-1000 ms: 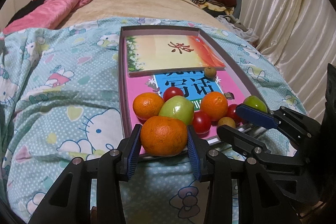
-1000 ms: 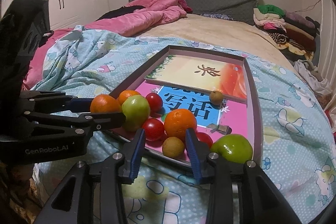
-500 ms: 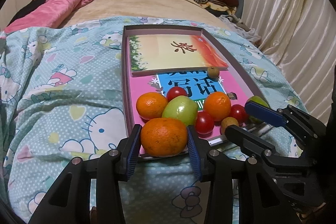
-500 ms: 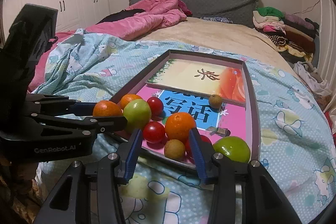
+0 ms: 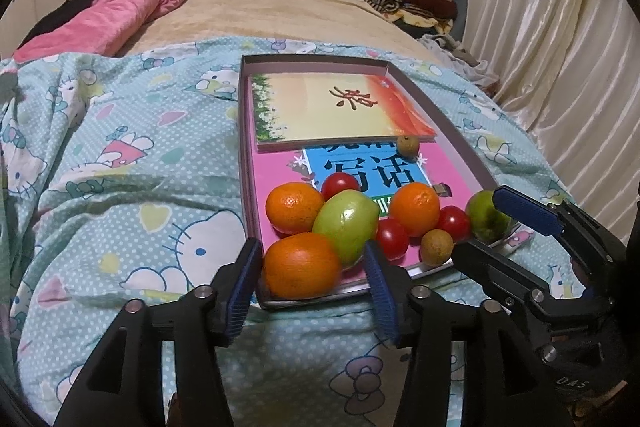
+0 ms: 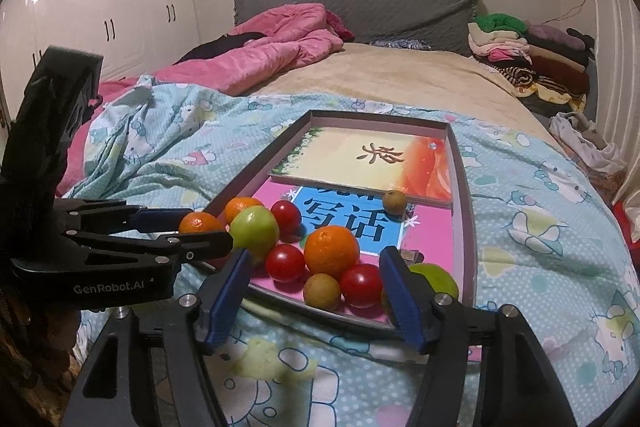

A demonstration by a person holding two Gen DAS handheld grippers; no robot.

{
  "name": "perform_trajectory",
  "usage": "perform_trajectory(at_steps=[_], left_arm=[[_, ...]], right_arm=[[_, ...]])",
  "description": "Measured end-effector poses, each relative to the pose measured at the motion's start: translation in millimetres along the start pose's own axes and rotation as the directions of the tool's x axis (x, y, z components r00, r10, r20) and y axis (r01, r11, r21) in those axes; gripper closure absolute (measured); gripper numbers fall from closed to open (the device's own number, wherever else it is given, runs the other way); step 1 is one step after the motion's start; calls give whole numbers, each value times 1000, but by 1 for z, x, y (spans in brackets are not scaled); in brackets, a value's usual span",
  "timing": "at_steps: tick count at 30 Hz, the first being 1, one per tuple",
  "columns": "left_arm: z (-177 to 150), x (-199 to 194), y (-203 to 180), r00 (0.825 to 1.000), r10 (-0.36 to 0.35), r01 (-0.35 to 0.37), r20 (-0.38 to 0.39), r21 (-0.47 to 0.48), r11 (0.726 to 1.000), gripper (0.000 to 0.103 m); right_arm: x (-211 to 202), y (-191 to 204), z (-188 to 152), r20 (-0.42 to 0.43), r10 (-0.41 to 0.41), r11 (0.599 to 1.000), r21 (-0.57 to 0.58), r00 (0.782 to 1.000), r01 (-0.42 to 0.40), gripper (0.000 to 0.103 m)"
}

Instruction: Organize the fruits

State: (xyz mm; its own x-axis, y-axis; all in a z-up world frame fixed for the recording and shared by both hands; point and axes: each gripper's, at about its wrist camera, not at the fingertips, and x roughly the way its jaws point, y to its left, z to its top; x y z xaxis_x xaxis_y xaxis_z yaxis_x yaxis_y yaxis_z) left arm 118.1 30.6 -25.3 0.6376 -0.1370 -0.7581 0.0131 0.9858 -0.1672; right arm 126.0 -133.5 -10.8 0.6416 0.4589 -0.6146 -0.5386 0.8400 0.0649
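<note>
left gripper (image 5: 310, 265): black frame, blue ribbed pads, silver screws, white "GenRobot.AI" lettering
right gripper (image 6: 316, 281): black frame, blue pads, silver screws

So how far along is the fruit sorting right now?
Done: nearly all the fruit sits clustered at the near end of the tray. In hand: nothing gripped; the left gripper is opening around the nearest orange, and the right gripper is opening too, off the fruit. Left: one small brown fruit lies apart by the book.
</note>
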Motion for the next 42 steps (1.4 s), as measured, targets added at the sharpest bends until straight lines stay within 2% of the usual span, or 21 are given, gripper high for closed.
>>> perform_trajectory(at_steps=[3, 9, 11, 15, 19, 22, 23, 28, 32, 39, 42], left_arm=[[0, -5, 0, 1000, -11, 11, 17, 2, 1000, 45], [0, -16, -1, 999, -7, 7, 48, -2, 1000, 39], [-1, -21, -1, 998, 1, 0, 60, -14, 1000, 30], [-5, -35, -1, 997, 3, -1, 74, -37, 999, 27], [-10, -47, -5, 998, 18, -14, 52, -73, 997, 24], [-20, -52, -12, 999, 38, -37, 14, -62, 997, 24], [-24, -54, -14, 999, 42, -42, 5, -59, 997, 24], [-47, -67, -26, 998, 65, -65, -21, -21, 998, 24], [-63, -73, -29, 997, 71, -73, -43, -49, 996, 24], [-67, -65, -23, 996, 81, -84, -38, -79, 993, 24], [-67, -62, -21, 996, 83, -86, -36, -82, 993, 24]], right_arm=[[-4, -3, 1, 12, -1, 1000, 19, 1000, 1, 29], [-12, -9, 2, 30, -20, 998, 56, 999, 18, 25], [-16, -10, 3, 41, -23, 998, 65, 999, 20, 20], [-31, -12, 5, 59, -16, 994, 108, 998, 10, 17], [-48, -14, 6, 68, -22, 990, 140, 997, 12, 11], [-62, -16, 2, 70, -19, 985, 171, 997, 7, 7], [-66, -17, 0, 69, -23, 983, 181, 997, 10, 2], [-77, -20, -15, 17, -40, 979, 200, 999, 35, 1], [-80, -17, -23, -2, -46, 978, 206, 999, 46, 1], [-81, 2, -37, -35, -59, 985, 159, 998, 64, 1], [-81, 4, -37, -20, -63, 986, 151, 998, 65, 1]])
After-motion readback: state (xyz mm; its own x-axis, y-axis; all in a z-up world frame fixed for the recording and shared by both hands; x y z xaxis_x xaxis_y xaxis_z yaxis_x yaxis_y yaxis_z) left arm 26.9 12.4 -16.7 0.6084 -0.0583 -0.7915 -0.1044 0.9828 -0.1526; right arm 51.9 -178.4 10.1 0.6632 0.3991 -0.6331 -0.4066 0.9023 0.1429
